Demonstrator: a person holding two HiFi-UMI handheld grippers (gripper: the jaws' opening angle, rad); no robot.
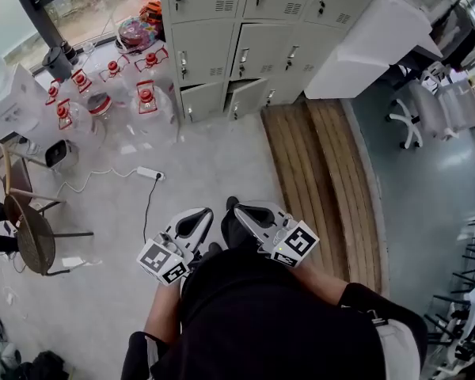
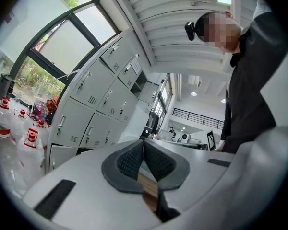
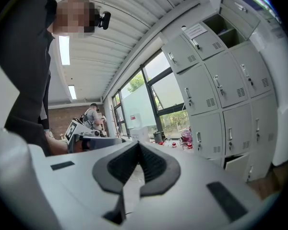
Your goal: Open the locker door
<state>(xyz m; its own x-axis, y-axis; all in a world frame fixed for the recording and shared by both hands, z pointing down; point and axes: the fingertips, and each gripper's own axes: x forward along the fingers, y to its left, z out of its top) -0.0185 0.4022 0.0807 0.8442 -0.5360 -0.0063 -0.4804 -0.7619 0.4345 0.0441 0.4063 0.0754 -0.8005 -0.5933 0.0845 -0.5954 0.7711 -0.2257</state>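
Facing the locker door (image 1: 203, 101), bottom row at the floor's far edge, the left gripper (image 1: 206, 212) and right gripper (image 1: 234, 207) sit pressed together, empty; the door is probably light, stiff sheet metal, best pulled by its small handle (image 1: 191, 113).

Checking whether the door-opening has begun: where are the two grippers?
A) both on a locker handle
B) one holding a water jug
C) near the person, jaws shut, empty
C: the left gripper and right gripper sit close to the person, jaws together on nothing, with floor between them and the lockers.
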